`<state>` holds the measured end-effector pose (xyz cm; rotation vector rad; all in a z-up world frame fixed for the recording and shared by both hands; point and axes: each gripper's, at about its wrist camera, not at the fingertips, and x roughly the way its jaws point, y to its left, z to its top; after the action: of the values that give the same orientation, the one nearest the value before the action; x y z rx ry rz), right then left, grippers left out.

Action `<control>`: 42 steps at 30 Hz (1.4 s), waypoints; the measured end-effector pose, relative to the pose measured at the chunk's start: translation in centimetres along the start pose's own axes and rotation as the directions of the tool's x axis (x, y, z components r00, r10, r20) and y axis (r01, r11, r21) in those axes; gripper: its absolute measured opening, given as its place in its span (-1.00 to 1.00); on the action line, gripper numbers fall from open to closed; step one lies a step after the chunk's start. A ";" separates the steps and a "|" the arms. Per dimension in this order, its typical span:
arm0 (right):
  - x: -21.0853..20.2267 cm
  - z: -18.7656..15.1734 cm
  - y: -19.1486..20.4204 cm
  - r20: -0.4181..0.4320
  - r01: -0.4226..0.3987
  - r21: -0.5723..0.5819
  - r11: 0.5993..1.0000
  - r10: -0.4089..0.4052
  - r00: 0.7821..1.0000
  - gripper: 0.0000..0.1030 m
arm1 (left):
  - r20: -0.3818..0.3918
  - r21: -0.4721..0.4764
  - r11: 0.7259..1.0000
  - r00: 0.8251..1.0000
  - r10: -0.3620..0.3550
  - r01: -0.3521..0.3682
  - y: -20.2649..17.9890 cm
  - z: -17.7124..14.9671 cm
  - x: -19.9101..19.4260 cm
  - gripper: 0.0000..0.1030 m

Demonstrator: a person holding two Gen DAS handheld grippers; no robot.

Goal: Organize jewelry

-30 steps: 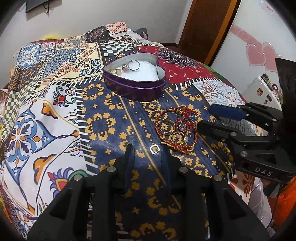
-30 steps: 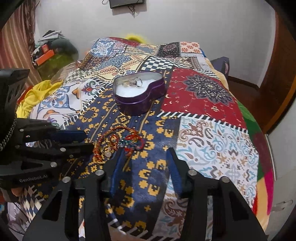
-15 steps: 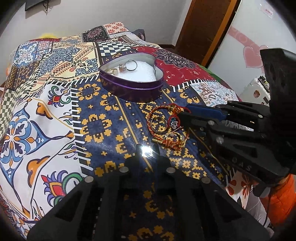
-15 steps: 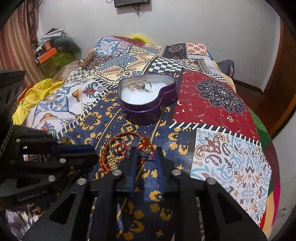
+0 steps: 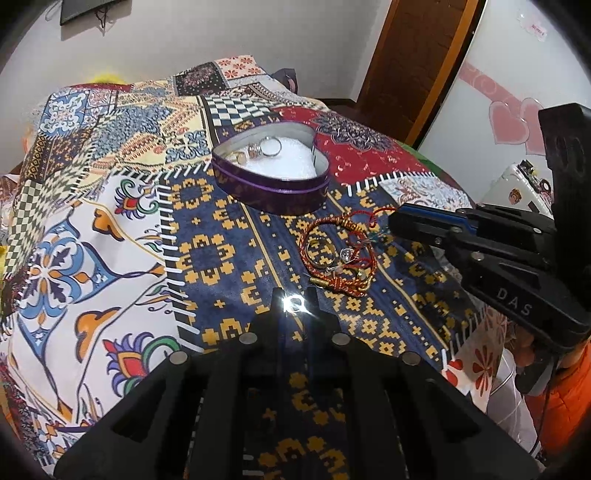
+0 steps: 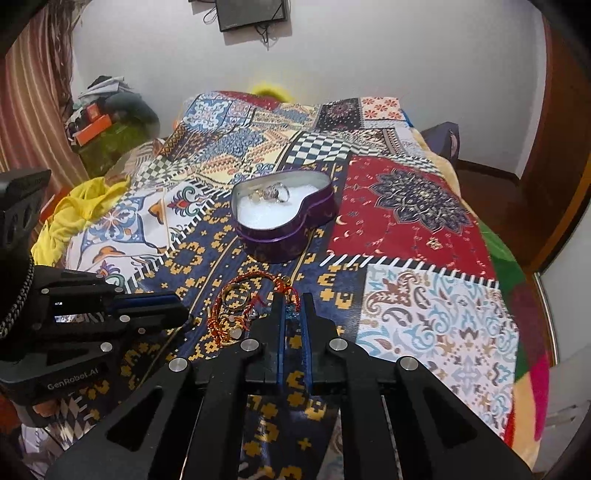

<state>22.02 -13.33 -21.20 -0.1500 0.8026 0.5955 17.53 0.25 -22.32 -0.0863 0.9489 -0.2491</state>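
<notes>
small glinting ring (image 5: 295, 305), possibly silver, tool-pinched

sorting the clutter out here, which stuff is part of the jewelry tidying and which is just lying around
Part of the job:
heart-shaped tin with rings already inside
silver ring pinched in the left gripper
red cord bracelets, a strand in the right gripper

Just lying about:
patchwork bedspread
yellow cloth
wall screen
</notes>
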 end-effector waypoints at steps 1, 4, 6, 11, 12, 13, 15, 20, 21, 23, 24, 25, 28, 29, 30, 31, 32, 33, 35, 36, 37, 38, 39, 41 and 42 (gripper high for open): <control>-0.3 0.1 0.0 0.007 0.002 0.002 1.000 -0.002 1.000 -0.87 | 0.004 0.000 1.000 1.000 0.002 -0.002 0.0 0.1 -0.2 -0.85; -1.1 0.5 0.1 0.025 0.008 0.002 1.000 -0.008 1.000 -0.87 | 0.026 0.001 1.000 1.000 0.006 -0.006 0.0 0.5 -1.1 -0.85; -1.7 0.8 0.1 0.042 0.012 0.003 1.000 -0.012 0.999 -0.87 | 0.042 0.001 1.000 0.999 0.009 -0.009 0.0 0.9 -1.6 -0.85; -3.1 1.7 0.2 0.083 0.020 0.002 1.000 -0.020 0.996 -0.87 | 0.089 -0.003 1.000 0.996 0.014 -0.014 0.2 2.1 -3.3 -0.85; -3.4 2.0 0.2 0.093 0.021 0.003 1.000 -0.022 0.995 -0.87 | 0.096 -0.004 1.000 0.995 0.015 -0.014 0.2 2.3 -3.5 -0.85; -3.6 2.2 0.2 0.104 0.022 0.004 1.000 -0.022 0.994 -0.87 | 0.105 -0.005 1.000 0.994 0.015 -0.015 0.3 2.6 -3.8 -0.85; -4.0 2.7 0.2 0.122 0.025 0.002 1.000 -0.025 0.992 -0.87 | 0.124 -0.007 1.000 0.992 0.018 -0.018 0.5 3.2 -4.4 -0.85; -5.0 4.1 0.4 0.165 0.031 -0.013 0.999 -0.029 0.986 -0.87 | 0.163 -0.008 1.000 0.986 0.025 -0.024 0.7 4.6 -5.3 -0.85; -5.1 4.4 0.4 0.173 0.032 -0.016 0.999 -0.029 0.984 -0.87 | 0.170 -0.009 1.000 0.985 0.025 -0.024 0.8 4.9 -5.5 -0.85; -5.4 5.0 0.5 0.191 0.035 -0.021 0.999 -0.031 0.981 -0.87 | 0.180 -0.012 1.000 0.983 0.023 -0.021 0.9 5.3 -5.7 -0.85; -5.5 5.2 0.5 0.198 0.038 -0.022 0.999 -0.032 0.980 -0.87 | 0.186 -0.013 1.000 0.982 0.022 -0.020 1.0 5.6 -5.7 -0.85; -5.5 5.6 0.5 0.207 0.039 -0.023 0.999 -0.033 0.978 -0.87 | 0.191 -0.013 1.000 0.981 0.021 -0.019 1.0 5.8 -5.8 -0.85; -5.6 6.3 0.5 0.225 0.041 -0.024 0.999 -0.034 0.974 -0.87 | 0.204 -0.010 1.000 0.979 0.018 -0.016 1.1 6.4 -5.8 -0.85; -5.6 6.5 0.5 0.229 0.040 -0.025 0.999 -0.033 0.973 -0.87 | 0.207 -0.009 1.000 0.978 0.016 -0.015 1.1 6.7 -5.7 -0.85; -5.5 6.8 0.5 0.234 0.043 -0.026 0.999 -0.035 0.972 -0.87 | 0.208 -0.008 1.000 0.978 0.016 -0.015 1.1 6.8 -5.6 -0.85; -5.5 6.9 0.5 0.238 0.045 -0.027 0.999 -0.037 0.971 -0.87 | 0.209 -0.007 1.000 0.978 0.016 -0.015 1.2 7.0 -5.5 -0.85; -5.5 7.2 0.5 0.242 0.045 -0.028 0.999 -0.037 0.970 -0.87 | 0.209 -0.005 1.000 0.978 0.015 -0.015 1.2 7.3 -5.3 -0.85; -5.4 7.5 0.5 0.246 0.046 -0.027 0.999 -0.038 0.968 -0.87 | 0.208 -0.004 1.000 0.978 0.014 -0.014 1.3 7.5 -5.1 -0.85; -5.5 7.9 0.4 0.255 0.043 -0.026 0.999 -0.035 0.966 -0.87 | 0.207 -0.001 1.000 0.978 0.012 -0.012 1.3 7.9 -4.8 -0.85; -5.4 8.2 0.4 0.260 0.042 -0.027 0.999 -0.034 0.965 -0.87 | 0.205 0.000 1.000 0.979 0.012 -0.012 1.4 8.0 -4.6 -0.85; -5.5 8.3 0.4 0.265 0.042 -0.028 0.999 -0.033 0.964 -0.87 | 0.204 0.000 1.000 0.979 0.011 -0.011 1.4 8.2 -4.4 -0.85; -5.5 8.5 0.5 0.270 0.040 -0.030 0.999 -0.031 0.962 -0.87 | 0.201 0.000 1.000 0.980 0.009 -0.010 1.5 8.3 -4.1 -0.85; -5.5 8.8 0.5 0.274 0.037 -0.032 0.999 -0.027 0.961 -0.87 | 0.197 0.000 1.000 0.980 0.009 -0.009 1.6 8.5 -3.8 -0.85; -5.6 9.2 0.7 0.285 0.034 -0.037 0.999 -0.022 0.958 -0.87 | 0.191 -0.001 1.000 0.982 0.007 -0.007 1.7 8.7 -3.4 -0.85; -5.6 9.4 0.8 0.290 0.031 -0.040 0.999 -0.018 0.957 -0.87 | 0.187 -0.002 1.000 0.982 0.006 -0.006 1.8 8.8 -3.1 -0.85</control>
<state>24.48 -11.96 -10.63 -0.1094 0.5027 0.5956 23.30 2.40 -15.06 -0.1063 0.7627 -0.2305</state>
